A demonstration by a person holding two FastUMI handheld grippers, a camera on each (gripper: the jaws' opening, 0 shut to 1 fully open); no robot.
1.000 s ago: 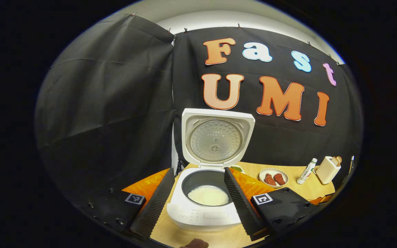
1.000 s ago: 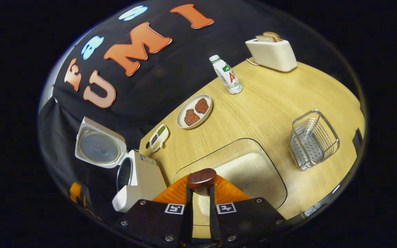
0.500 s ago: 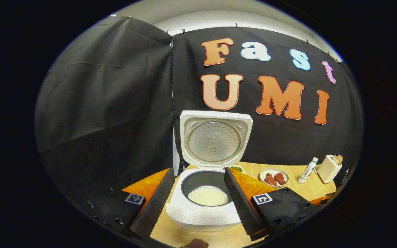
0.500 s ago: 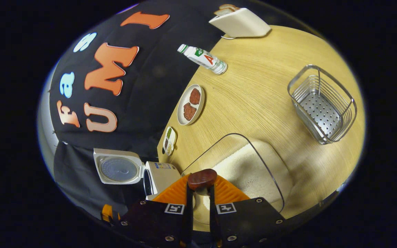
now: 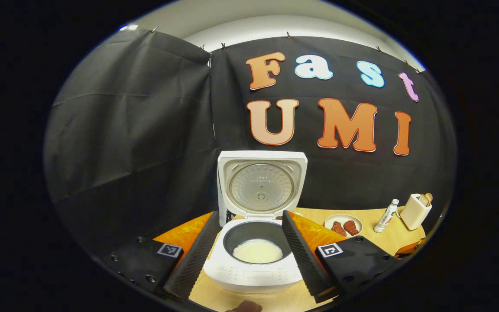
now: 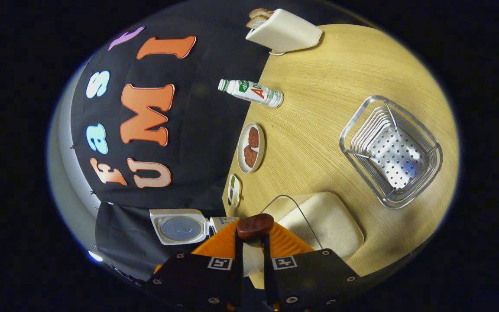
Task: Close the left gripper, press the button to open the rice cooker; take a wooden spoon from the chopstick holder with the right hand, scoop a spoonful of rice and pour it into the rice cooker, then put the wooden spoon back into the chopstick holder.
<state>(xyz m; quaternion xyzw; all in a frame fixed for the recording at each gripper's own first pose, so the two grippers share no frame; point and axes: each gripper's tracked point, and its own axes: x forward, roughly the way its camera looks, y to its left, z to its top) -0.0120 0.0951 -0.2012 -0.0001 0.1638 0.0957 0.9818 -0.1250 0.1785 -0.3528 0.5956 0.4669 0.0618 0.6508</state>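
The white rice cooker (image 5: 256,268) stands open, its lid (image 5: 261,187) upright and white rice in the dark pot (image 5: 257,250). My left gripper (image 5: 249,260) hangs in front of it, open, the cooker showing between its wide-apart fingers. In the right gripper view my right gripper (image 6: 252,245) is shut on the wooden spoon (image 6: 255,226), whose rounded brown end pokes out past the fingertips. Just beyond it lies the clear rice box (image 6: 325,219) with rice inside. The wire chopstick holder (image 6: 390,151) stands to the right. The open cooker (image 6: 184,226) sits low on the left.
Along the wall edge of the wooden table (image 6: 340,78) stand a toaster with bread (image 6: 283,31), a small bottle (image 6: 251,92), a plate with two brown pieces (image 6: 251,147) and a little divided dish (image 6: 233,190). A fingertip (image 5: 243,307) shows at the bottom of the left gripper view.
The right gripper has rolled and swung with the spoon: the holder and the toaster slid leftward, and the cooker moved toward the fingers. The left gripper shifted slightly, staying open.
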